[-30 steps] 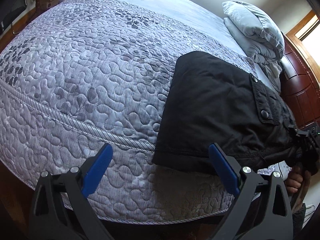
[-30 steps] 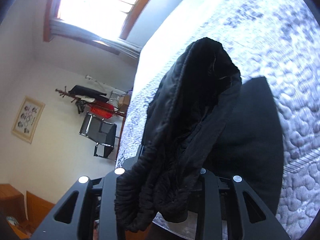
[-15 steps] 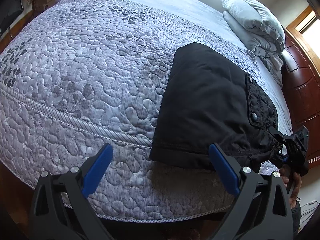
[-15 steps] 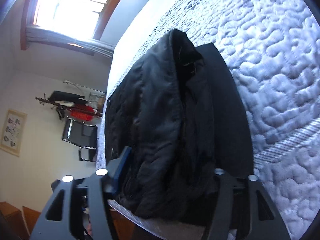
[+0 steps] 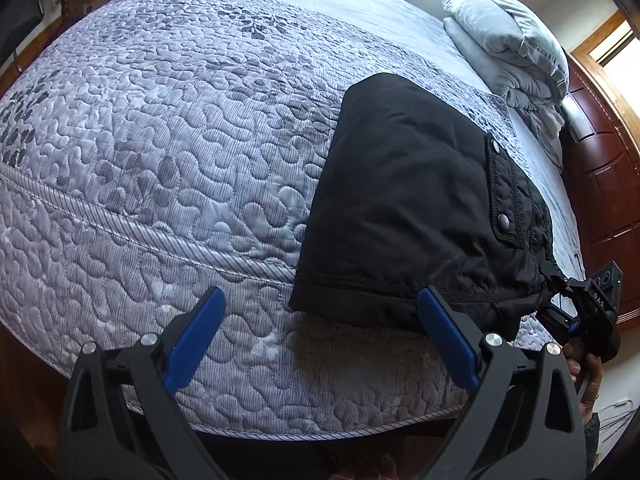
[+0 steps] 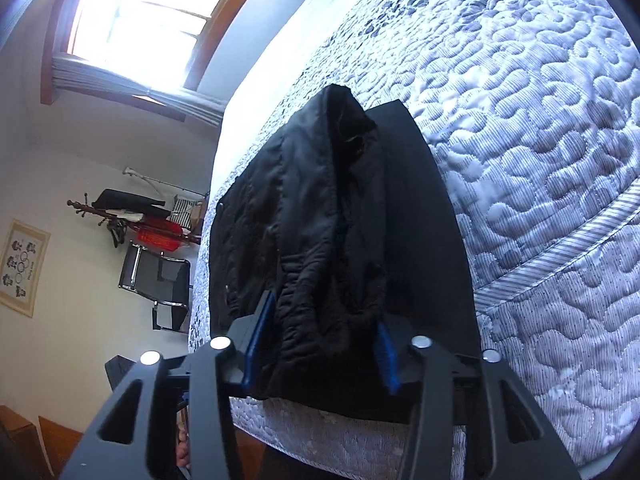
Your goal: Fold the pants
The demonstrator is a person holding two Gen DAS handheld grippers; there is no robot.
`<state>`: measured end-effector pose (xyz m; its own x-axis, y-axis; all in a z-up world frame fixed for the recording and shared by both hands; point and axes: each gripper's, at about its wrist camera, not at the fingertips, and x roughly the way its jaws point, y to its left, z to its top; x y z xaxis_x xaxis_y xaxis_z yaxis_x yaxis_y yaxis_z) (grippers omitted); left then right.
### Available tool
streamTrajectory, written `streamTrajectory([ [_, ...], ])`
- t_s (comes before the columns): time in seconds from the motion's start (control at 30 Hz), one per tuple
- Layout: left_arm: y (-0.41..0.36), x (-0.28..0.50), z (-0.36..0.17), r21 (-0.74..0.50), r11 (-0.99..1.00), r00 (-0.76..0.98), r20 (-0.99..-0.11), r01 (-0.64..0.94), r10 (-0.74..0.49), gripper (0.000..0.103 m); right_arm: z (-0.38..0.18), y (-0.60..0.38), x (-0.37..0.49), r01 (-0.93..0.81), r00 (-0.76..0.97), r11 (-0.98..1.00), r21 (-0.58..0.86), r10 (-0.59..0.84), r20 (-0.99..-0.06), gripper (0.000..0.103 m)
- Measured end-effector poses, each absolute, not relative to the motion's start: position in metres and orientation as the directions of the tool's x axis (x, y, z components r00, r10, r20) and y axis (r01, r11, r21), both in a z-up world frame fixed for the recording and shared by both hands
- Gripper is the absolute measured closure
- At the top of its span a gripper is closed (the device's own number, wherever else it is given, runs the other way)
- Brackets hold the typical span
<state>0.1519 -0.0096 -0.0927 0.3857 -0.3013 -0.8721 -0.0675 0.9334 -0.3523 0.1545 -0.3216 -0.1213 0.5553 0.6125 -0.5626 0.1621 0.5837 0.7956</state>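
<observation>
Black pants (image 5: 408,200) lie folded on the grey quilted bed (image 5: 160,140) near its front edge, with a snap-button pocket flap on top. My left gripper (image 5: 316,340) is open and empty, just in front of the bed edge, left of the pants. My right gripper (image 6: 320,352) has its jaws part open around the bunched waistband of the pants (image 6: 328,240), at the bed edge. It also shows in the left wrist view (image 5: 576,304) at the pants' right corner.
Grey pillows (image 5: 508,48) lie at the head of the bed by a dark wooden headboard (image 5: 600,184). A window (image 6: 152,20), a coat rack (image 6: 120,220) and a black chair (image 6: 156,280) stand beyond the bed's far side.
The right gripper lowered the bunched pants end onto the bed and its jaws have spread apart around the cloth. The left gripper stayed open and hardly moved.
</observation>
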Motion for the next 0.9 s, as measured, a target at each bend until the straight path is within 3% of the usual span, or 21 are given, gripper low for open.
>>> streamTrajectory([
  [0.13,-0.011,0.152,-0.092,-0.353,0.933,0.386,-0.872,-0.070,-0.301,0.007,-0.107,-0.336,0.143,0.118,0.567,0.615,0.779,0.603,-0.562,0.070],
  [0.37,-0.013,0.154,-0.091,-0.361,0.930,0.385,-0.869,-0.066,-0.310,0.006,-0.069,-0.328,0.141,0.051,0.583,0.649,0.759,0.598,-0.550,0.071],
  [0.67,-0.016,0.155,-0.092,-0.352,0.934,0.379,-0.873,-0.053,-0.308,0.007,-0.113,-0.337,0.137,0.146,0.553,0.636,0.758,0.583,-0.595,0.071],
  [0.9,-0.014,0.156,-0.094,-0.359,0.931,0.374,-0.874,-0.066,-0.311,0.007,-0.126,-0.340,0.131,0.164,0.552,0.602,0.781,0.600,-0.579,0.063],
])
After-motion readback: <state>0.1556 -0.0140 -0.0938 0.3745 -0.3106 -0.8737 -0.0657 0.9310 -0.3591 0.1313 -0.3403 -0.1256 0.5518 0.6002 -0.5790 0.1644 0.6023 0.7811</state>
